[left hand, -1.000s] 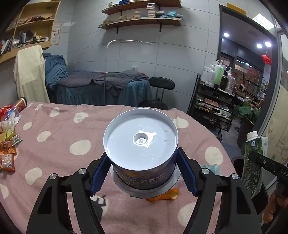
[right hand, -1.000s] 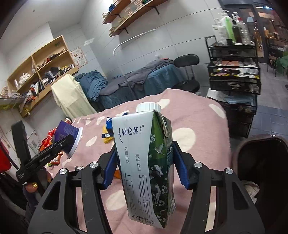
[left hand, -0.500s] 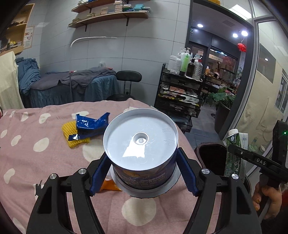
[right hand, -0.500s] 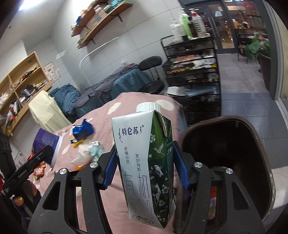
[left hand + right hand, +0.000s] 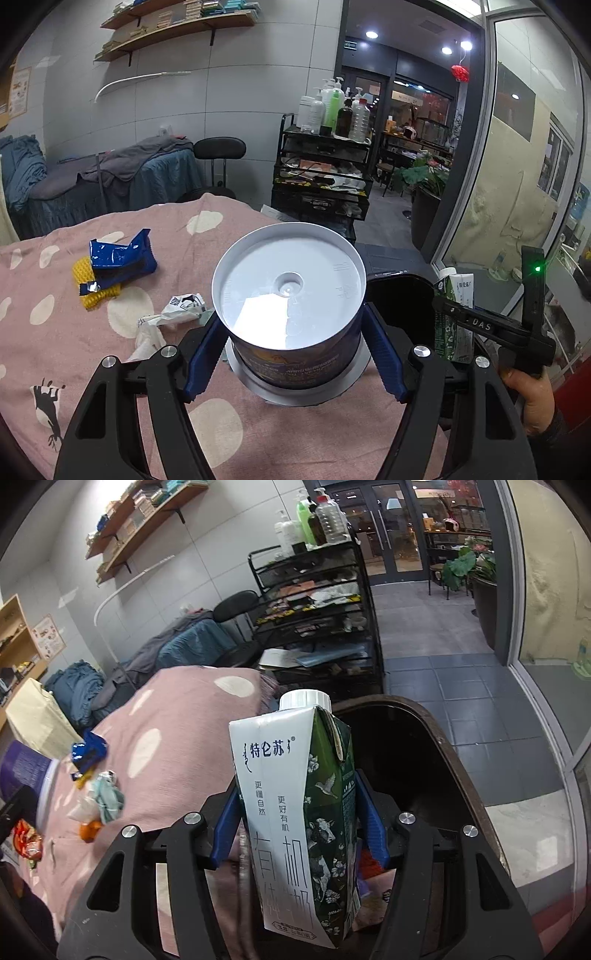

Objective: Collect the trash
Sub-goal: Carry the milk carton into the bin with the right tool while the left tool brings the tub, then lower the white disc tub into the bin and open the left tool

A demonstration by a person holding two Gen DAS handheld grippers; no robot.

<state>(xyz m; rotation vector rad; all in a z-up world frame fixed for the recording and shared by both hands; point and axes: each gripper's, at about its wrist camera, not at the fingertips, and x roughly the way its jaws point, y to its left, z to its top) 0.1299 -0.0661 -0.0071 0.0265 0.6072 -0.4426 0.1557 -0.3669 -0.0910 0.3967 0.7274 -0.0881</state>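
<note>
Trash is only partly gathered. Left wrist view: the left gripper [image 5: 295,354] is clenched on an upturned tub [image 5: 290,291], base facing the camera, above the pink cloth [image 5: 55,332]. At 10 o'clock lie a blue wrapper [image 5: 120,256] on yellow mesh [image 5: 86,297] and crumpled paper [image 5: 173,312], uncollected. The bin [image 5: 400,299] sits at 3 o'clock.

Right wrist view: the right gripper [image 5: 299,834] grasps a milk carton [image 5: 295,805] at the bin's [image 5: 443,746] rim, not yet dropped. Nothing blocks the opening; a rack [image 5: 317,602] stands at 12 o'clock.
</note>
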